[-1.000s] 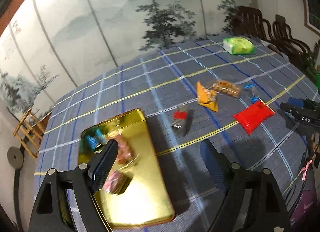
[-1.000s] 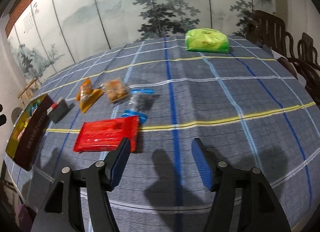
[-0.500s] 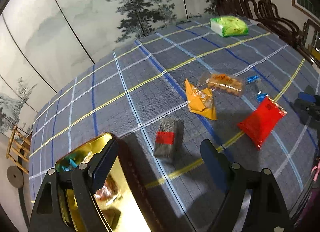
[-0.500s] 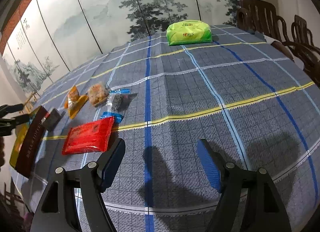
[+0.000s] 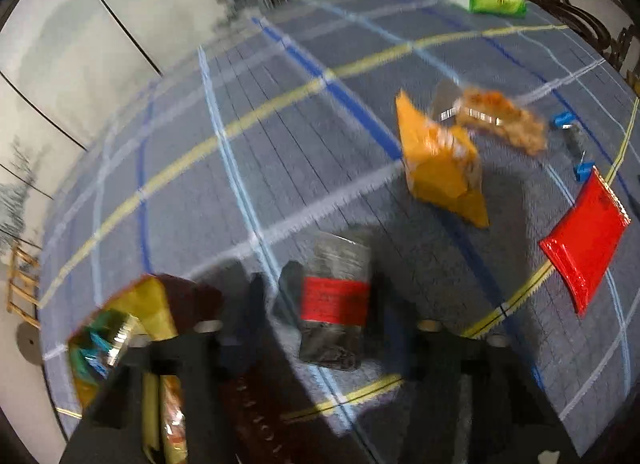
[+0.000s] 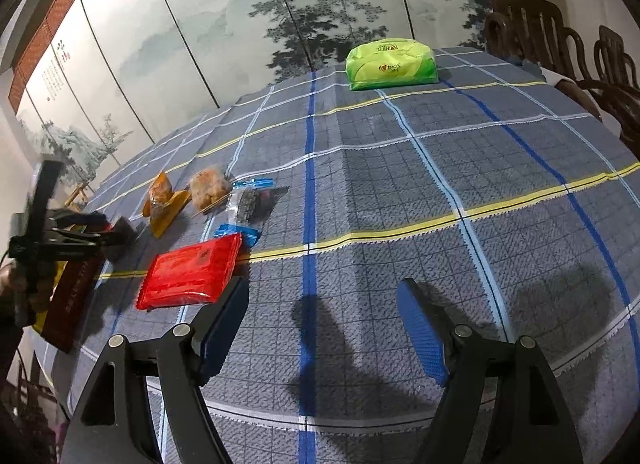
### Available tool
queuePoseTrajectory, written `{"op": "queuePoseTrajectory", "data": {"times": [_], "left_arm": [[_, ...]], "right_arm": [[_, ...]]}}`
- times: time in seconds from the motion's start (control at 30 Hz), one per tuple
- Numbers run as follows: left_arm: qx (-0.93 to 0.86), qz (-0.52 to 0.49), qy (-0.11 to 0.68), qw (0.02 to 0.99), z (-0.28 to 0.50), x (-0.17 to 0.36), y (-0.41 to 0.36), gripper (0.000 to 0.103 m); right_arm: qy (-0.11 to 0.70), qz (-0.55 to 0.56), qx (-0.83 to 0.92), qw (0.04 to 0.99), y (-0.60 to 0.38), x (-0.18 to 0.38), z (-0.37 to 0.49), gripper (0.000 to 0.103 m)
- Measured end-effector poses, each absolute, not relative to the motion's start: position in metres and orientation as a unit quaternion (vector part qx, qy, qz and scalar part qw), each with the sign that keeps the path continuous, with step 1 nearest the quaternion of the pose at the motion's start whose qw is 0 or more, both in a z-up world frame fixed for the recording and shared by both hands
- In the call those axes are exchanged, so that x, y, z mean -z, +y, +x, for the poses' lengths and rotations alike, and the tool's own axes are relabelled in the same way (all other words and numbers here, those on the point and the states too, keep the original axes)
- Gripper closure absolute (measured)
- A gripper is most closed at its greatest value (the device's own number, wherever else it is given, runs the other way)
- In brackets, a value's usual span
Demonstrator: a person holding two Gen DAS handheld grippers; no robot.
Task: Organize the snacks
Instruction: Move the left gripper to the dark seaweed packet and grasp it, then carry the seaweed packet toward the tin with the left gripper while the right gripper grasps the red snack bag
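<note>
In the blurred left wrist view, my left gripper (image 5: 324, 316) is open, its fingers on either side of a grey snack packet with a red label (image 5: 334, 300) on the tablecloth. The gold tin (image 5: 120, 328) with several snacks sits at the lower left. An orange packet (image 5: 440, 160), a clear packet of brown snacks (image 5: 500, 120) and a red packet (image 5: 584, 248) lie further right. My right gripper (image 6: 320, 328) is open and empty above the cloth, with the red packet (image 6: 192, 272) just left of it. The left gripper also shows in the right wrist view (image 6: 108, 238).
A green tissue pack (image 6: 390, 64) lies at the table's far side. A blue-ended packet (image 6: 252, 204) lies near the red one. Dark wooden chairs (image 6: 560, 44) stand at the right. A painted screen (image 6: 240, 24) runs behind the table.
My left gripper has moved from above the gold tin forward and down to the grey red-label packet, which now lies between its fingers. My right gripper has shifted slightly, still open.
</note>
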State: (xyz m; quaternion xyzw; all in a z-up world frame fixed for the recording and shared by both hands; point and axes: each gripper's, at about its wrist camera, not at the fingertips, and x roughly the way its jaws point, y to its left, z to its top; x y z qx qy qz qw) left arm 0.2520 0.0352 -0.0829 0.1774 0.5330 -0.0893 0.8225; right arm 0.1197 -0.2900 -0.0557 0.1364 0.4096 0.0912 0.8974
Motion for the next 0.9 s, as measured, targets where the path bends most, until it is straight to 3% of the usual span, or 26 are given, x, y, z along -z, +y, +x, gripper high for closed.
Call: {"op": "queuePoseTrajectory", "data": {"times": [0.03,0.5,0.67,0.9], "left_arm": [[0.091,0.163,0.537,0.822,0.253,0.082,0.037,0.080],[0.127,0.060,0.522,0.841,0.143,0.037,0.014,0.080],[0.137,0.051,0.523,0.839,0.113,0.031,0.014,0.080],[0.127,0.036,0.523,0.842,0.091,0.023,0.022,0.080]], "right_arm": [[0.409,0.139,-0.092,0.897,-0.290,0.056,0.120,0.026],[0.427,0.121,-0.173,0.879,-0.281,0.051,0.123,0.024],[0.404,-0.051,-0.316,0.857,-0.228,0.012,0.123,0.024],[0.427,-0.243,-0.418,0.764,-0.156,0.010,0.153,0.026]]}}
